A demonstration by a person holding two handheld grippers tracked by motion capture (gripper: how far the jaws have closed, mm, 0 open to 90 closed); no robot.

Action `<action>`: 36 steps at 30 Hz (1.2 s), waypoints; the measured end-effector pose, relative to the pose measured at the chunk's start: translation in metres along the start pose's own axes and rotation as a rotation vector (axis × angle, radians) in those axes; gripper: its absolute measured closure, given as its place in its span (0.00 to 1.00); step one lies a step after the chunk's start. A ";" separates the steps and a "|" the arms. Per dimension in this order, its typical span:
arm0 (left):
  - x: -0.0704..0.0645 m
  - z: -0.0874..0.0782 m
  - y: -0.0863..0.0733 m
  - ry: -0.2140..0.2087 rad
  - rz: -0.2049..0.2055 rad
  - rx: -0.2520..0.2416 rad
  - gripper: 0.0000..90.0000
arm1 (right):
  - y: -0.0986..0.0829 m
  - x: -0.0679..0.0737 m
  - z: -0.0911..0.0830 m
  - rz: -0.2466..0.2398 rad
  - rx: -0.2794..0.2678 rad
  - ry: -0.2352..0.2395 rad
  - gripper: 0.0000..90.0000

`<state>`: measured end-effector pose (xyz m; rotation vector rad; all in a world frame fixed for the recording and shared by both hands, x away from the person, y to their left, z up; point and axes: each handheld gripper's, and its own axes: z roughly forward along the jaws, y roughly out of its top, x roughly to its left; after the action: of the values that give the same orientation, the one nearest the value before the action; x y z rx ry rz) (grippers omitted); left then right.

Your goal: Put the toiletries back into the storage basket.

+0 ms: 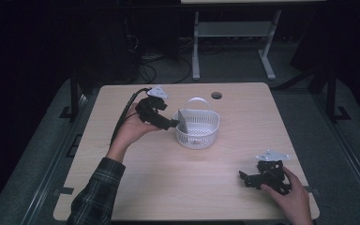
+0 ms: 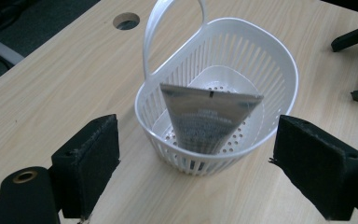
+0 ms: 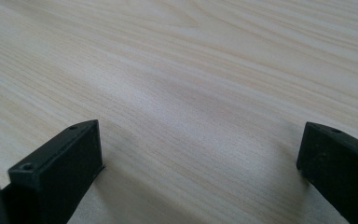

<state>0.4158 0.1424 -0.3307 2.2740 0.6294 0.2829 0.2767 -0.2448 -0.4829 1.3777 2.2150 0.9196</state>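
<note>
So right now our left gripper [image 1: 174,123] sits just beside the white basket [image 1: 205,136], jaws spread wide with nothing between them. The grey tube [image 2: 208,119] stands inside the basket, flat crimped end up, leaning against the near wall. The basket is around the middle of the desk [image 1: 159,183], handle [image 2: 161,28] upright. Our right gripper [image 1: 244,178] rests low near the desk's right front corner, also spread and empty, well apart from everything.

Looks to us like the tube is dropped in and the step is getting clear. Tip: we pull the left gripper straight back and slightly up, keeping the jaws wide so a pad doesn't catch the rim. That basket is light plastic and would probably slide or tip with a nudge. We'd also stay clear of the handle.
</note>
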 end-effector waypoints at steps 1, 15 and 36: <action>-0.001 -0.003 -0.002 0.004 -0.002 -0.006 0.15 | 0.000 0.000 0.000 0.000 0.000 0.000 0.00; -0.007 -0.029 -0.030 0.047 -0.020 -0.024 0.15 | 0.000 0.000 0.000 -0.001 0.000 0.000 0.00; -0.013 -0.059 -0.091 0.103 -0.084 -0.020 0.16 | 0.000 0.000 0.000 -0.002 0.000 0.001 0.00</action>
<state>0.3502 0.2260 -0.3552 2.2185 0.7701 0.3658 0.2767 -0.2449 -0.4829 1.3754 2.2163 0.9197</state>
